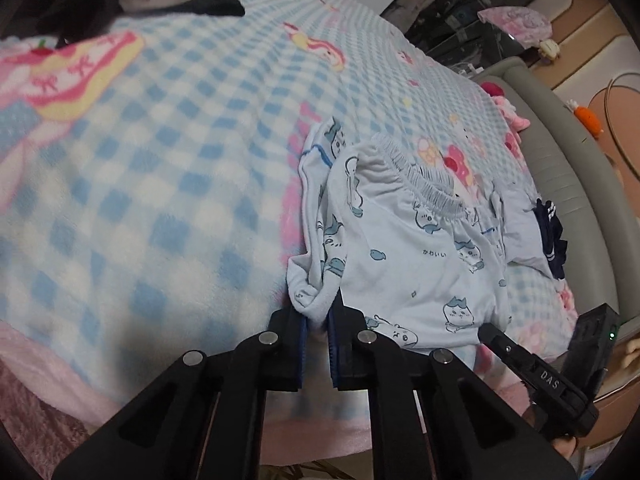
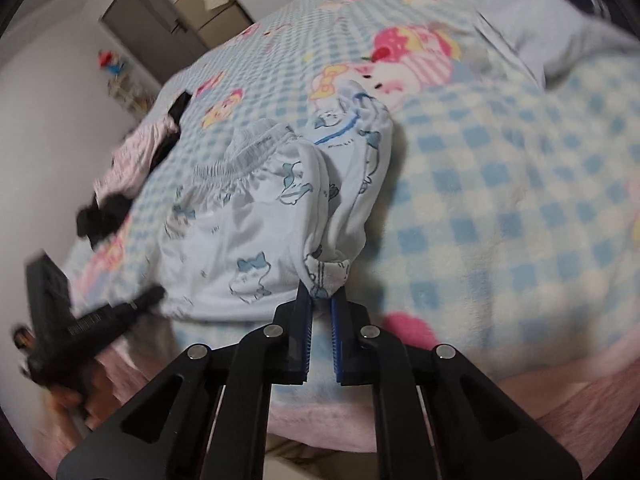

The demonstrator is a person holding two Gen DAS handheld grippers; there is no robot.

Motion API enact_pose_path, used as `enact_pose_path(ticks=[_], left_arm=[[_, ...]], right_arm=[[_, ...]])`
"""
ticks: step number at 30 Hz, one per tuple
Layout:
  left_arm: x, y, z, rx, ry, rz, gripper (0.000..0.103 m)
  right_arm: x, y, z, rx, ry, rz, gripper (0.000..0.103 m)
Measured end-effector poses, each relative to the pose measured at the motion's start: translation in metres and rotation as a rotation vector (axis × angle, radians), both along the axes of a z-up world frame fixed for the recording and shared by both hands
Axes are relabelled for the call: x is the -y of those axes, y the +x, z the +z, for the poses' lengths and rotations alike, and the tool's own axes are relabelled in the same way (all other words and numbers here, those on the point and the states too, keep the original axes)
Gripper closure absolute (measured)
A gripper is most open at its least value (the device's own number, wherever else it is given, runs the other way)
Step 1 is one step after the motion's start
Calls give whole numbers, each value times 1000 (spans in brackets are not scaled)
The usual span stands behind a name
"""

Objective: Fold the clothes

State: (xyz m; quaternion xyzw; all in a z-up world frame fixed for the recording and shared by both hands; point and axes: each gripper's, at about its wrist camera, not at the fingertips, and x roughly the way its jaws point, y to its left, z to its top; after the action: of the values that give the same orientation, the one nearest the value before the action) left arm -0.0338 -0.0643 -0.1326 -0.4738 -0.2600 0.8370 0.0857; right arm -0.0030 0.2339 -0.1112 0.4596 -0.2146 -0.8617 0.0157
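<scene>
Left wrist view: left gripper point(image 1: 318, 314) is pinched on the near-left hem of the shorts point(image 1: 420, 256), which run away across the blanket point(image 1: 160, 160), waistband far.

Right wrist view: right gripper point(image 2: 322, 300) is clamped on the other hem corner, so both ends are held evenly.

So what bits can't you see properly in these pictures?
- Left wrist view: the dark clothes at the far end of the bed are blurred and cut by the edge; what they are is unclear.
- Left wrist view: the navy garment is half tucked behind the pale blue pyjama shorts.
- Right wrist view: the hand holding the left gripper is smeared by motion.
- Both views: the floor beside the bed is hidden by the jaws.
</scene>
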Motion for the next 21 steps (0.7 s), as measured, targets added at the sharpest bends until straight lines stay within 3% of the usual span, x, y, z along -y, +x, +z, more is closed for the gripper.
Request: enact_pose_path(ticks=[9, 12, 15, 21], left_arm=[[0, 4, 19, -57, -102, -22, 94], [1, 6, 19, -61, -127, -27, 94], [3, 3, 2, 3, -94, -20, 94], [4, 5, 2, -7, -175, -19, 95]], right_arm=[[17, 6, 16, -36, 279, 115, 98], [19, 6, 21, -41, 289, 132, 98], [14, 2, 2, 12, 292, 125, 98], [6, 7, -2, 29, 411, 90, 103]])
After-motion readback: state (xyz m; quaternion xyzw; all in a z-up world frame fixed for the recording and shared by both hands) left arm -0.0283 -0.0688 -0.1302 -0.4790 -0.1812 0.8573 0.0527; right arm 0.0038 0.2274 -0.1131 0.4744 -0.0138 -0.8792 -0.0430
